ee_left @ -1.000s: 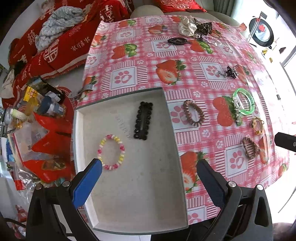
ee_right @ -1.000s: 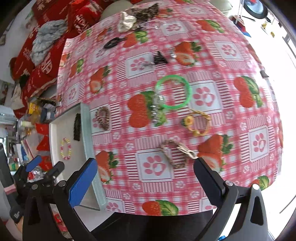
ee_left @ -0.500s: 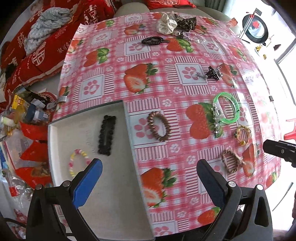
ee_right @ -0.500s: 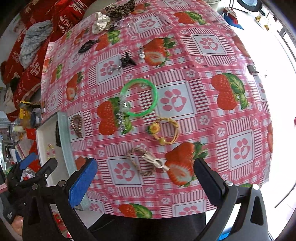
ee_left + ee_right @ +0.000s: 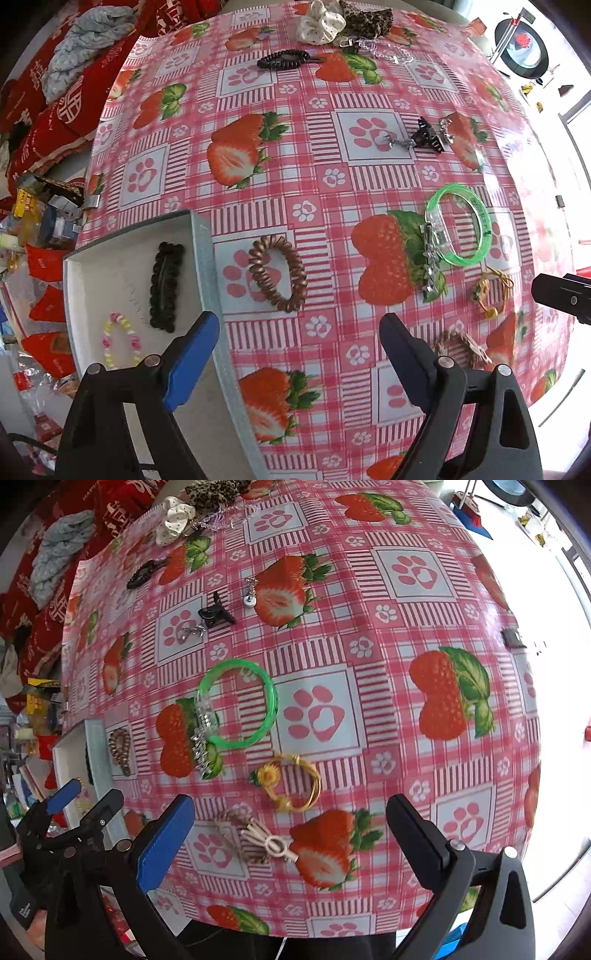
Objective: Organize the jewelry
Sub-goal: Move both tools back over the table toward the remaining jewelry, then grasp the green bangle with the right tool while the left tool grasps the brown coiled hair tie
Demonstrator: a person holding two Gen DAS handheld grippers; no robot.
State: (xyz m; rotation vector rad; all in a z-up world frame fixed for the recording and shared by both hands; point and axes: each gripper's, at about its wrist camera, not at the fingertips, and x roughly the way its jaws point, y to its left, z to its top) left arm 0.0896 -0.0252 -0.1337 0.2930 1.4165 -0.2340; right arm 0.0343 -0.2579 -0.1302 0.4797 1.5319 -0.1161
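Only black hair clip [image 5: 166, 284] and bead bracelet [image 5: 120, 341] in tray [image 5: 207, 266]; most pieces left on counter [image 5: 406, 635]; both tongs [image 5: 299, 354] [image 5: 290, 843] apart, empty.

I worked in a home: my table wore a strawberry-print tablecloth [image 5: 295, 155], red cushions [image 5: 70, 107] piled beside it.

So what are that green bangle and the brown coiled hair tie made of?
The green bangle looks like translucent plastic or resin: glossy, and the light glows through it. The brown coiled hair tie looks like shiny spiral plastic cord, like a phone cord with a coppery sheen; I can't be sure of either.
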